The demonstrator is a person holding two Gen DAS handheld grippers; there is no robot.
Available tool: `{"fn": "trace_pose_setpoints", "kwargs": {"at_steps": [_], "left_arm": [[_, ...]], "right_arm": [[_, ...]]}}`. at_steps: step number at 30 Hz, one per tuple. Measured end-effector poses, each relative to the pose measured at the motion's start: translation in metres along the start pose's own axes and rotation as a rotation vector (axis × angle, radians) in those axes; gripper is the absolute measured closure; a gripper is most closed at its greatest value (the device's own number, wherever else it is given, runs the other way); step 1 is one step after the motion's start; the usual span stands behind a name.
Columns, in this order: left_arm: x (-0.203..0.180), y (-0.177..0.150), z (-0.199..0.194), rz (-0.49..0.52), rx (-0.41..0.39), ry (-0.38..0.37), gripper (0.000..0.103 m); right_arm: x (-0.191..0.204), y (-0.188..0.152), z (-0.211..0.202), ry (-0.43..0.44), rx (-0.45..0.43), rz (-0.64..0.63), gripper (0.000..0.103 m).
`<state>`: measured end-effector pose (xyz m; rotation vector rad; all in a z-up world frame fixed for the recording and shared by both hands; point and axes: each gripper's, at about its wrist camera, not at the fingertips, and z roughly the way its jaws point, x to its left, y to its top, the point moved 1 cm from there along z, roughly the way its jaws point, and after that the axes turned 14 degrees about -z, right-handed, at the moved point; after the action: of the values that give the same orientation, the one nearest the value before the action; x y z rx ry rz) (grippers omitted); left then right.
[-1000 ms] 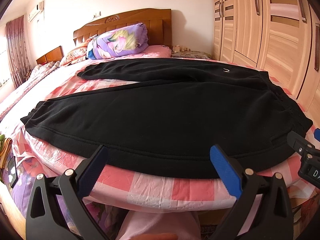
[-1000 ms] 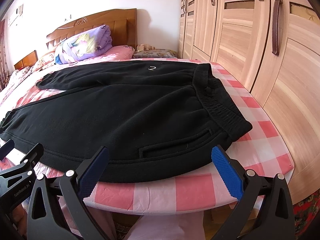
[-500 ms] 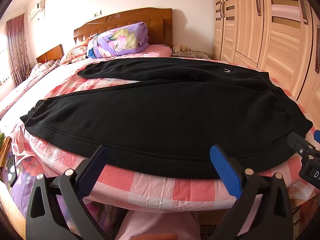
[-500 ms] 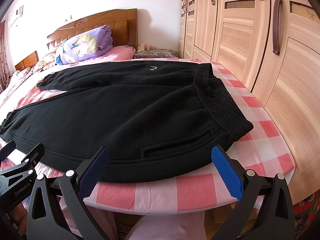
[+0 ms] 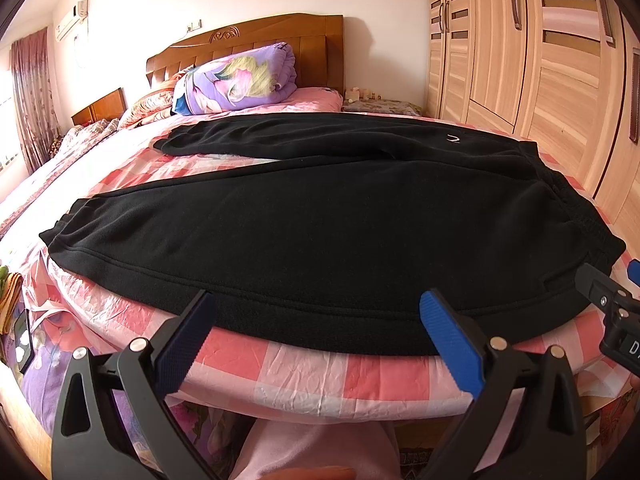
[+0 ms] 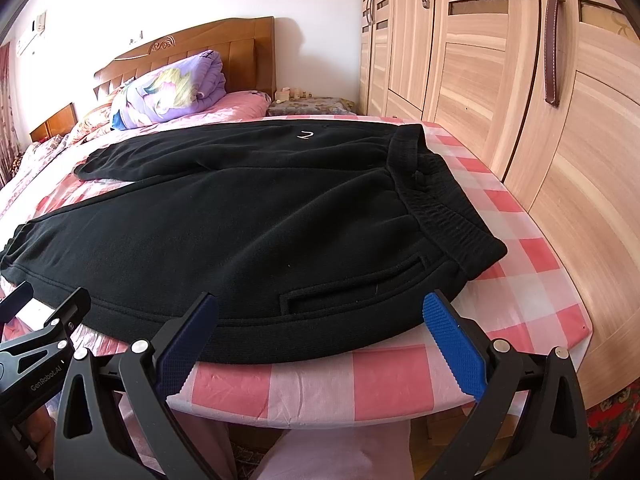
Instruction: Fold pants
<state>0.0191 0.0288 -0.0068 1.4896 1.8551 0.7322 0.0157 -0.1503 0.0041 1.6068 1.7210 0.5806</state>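
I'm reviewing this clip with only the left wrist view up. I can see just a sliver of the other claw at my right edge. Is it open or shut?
Observer: Open. The right claw has its blue pads spread wide with nothing between them, at the near edge of the black pants.
Operator: Which part of the pants is it facing?
Observer: A pocket slit, just inside the near edge.
Operator: Where is the waistband from there?
Observer: The ribbed waistband runs to the right of the claw, with bare checked sheet beyond it.
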Motion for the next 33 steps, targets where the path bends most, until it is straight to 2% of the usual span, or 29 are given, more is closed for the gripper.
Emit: {"fn": "trace_pose_setpoints", "kwargs": {"at_steps": [14,23,25,27,30,33], "left_arm": [[0.0,-0.003,0.002,-0.002,0.013,0.0,0.001],[0.006,-0.002,0.002,-0.045,0.024,-0.036,0.001],[0.008,-0.001,0.003,-0.051,0.029,-0.043,0.001],[0.007,0.002,0.002,-0.022,0.026,-0.014,0.001],[0.004,0.008,-0.007,0.046,-0.047,0.009,0.001],[0.003,0.02,-0.01,0.082,-0.064,0.002,0.001]], "right_arm": [[0.001,-0.003,0.001,0.008,0.006,0.004,0.004],[-0.004,-0.003,-0.001,0.015,-0.011,0.013,0.004],[-0.006,-0.003,-0.003,0.04,-0.03,0.022,0.004],[-0.009,-0.003,-0.009,0.045,-0.066,0.034,0.004],[-0.013,-0.001,-0.014,0.038,-0.101,0.022,0.004],[-0.023,0.006,-0.011,0.114,-0.103,0.048,0.004]]}}
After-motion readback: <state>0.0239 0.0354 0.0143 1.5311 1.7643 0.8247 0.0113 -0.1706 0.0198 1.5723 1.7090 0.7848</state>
